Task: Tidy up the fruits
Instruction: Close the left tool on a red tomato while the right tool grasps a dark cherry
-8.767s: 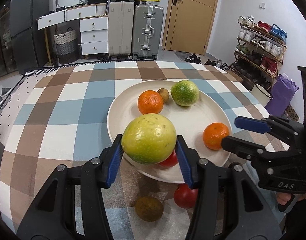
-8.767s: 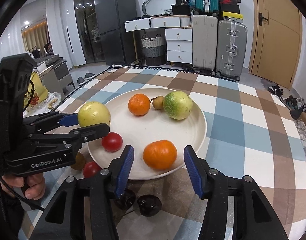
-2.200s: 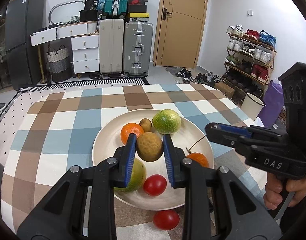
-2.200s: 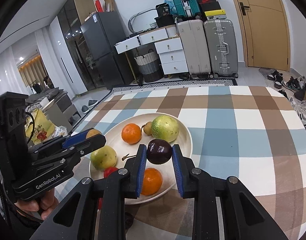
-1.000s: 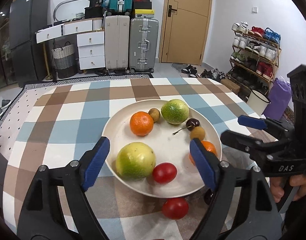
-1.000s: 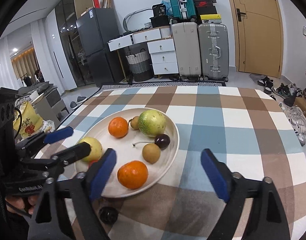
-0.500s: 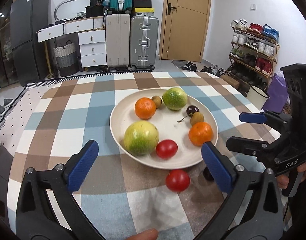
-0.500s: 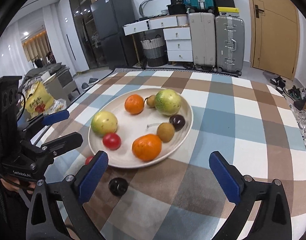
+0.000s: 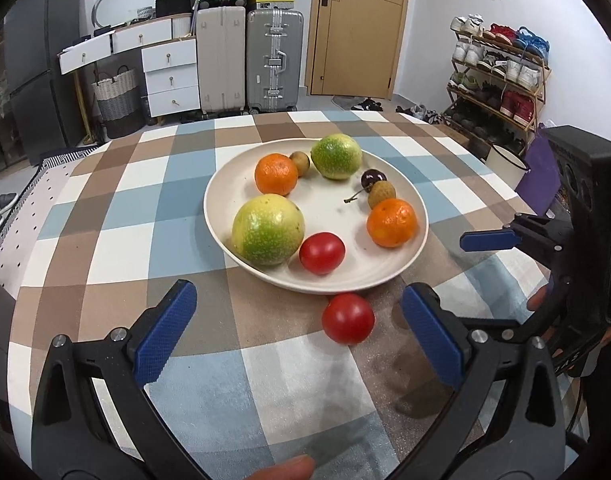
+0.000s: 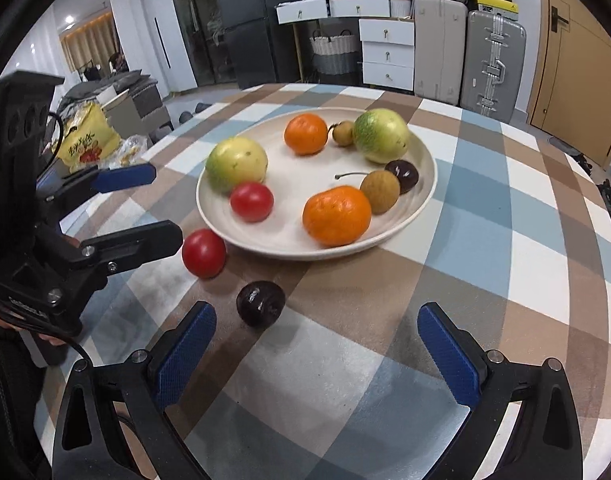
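1. Both tongs stand with their blue-padded jaws spread wide and nothing between the pads: the left gripper [image 9: 297,334] and the right gripper [image 10: 317,350] each hang over the checked blue, brown and white tablecloth [image 10: 505,240], tilted down toward it.
2. Just ahead of the left gripper, nearer its right finger, a round red tomato [image 9: 347,319] lies on the cloth, touching or almost touching the near rim of the wide cream plate [image 9: 221,184].
3. Ahead of the right gripper, close to its left finger, a dark purple round fruit [image 10: 260,303] lies on the cloth, just short of the plate's rim; the same red tomato lies beyond it to the left, near the tip of the left gripper's black finger as seen from the right wrist.
4. Farther ahead of both grippers, the plate holds the rest:
   - a large yellow-green round fruit [image 9: 267,229] at the near left;
   - a second red tomato [image 9: 321,253] just beside it;
   - an orange mandarin [image 9: 391,222] at the near right;
   - a small brown round fruit [image 9: 381,194] touching a dark cherry with a long stem [image 9: 372,179];
   - a green round fruit [image 9: 336,156], a small brown fruit [image 9: 299,159] and a second mandarin [image 9: 276,174] at the far side.
5. A fingertip [image 9: 281,470] shows at the bottom edge of the left wrist view.
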`<act>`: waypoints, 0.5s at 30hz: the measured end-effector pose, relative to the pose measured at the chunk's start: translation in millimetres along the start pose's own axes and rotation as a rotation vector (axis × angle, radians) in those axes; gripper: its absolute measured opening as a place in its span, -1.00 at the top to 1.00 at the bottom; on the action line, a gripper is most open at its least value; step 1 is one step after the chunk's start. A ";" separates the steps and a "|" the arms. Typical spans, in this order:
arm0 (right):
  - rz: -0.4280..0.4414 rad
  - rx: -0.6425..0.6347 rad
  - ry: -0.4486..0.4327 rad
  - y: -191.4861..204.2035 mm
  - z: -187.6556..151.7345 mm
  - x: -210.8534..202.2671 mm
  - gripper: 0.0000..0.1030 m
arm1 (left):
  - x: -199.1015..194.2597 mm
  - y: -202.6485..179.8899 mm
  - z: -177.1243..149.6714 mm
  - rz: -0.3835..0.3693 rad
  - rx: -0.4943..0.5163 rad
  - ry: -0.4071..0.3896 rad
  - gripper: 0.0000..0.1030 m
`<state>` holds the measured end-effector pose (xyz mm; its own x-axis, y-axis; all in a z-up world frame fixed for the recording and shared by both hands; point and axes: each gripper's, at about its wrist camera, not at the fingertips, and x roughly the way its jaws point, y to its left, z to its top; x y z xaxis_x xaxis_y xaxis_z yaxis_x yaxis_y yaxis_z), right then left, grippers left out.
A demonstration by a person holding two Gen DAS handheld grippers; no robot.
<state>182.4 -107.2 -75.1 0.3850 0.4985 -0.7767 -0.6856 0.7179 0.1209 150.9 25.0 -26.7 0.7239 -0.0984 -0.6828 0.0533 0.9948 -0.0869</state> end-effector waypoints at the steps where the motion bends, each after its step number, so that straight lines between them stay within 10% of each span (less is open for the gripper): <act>1: -0.005 -0.001 0.003 1.2 -0.4 1.0 -0.99 | 0.1 -1.5 -0.3 -0.002 0.006 0.005 -0.99; 15: -0.041 -0.061 0.022 12.1 -1.9 5.8 -0.82 | 20.3 -8.1 -8.7 -0.075 0.039 0.114 -0.69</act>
<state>175.2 -96.5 -79.3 0.4005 0.4579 -0.7937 -0.7059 0.7065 0.0514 159.2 14.7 -46.1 0.6340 -0.1732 -0.7537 0.1331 0.9845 -0.1142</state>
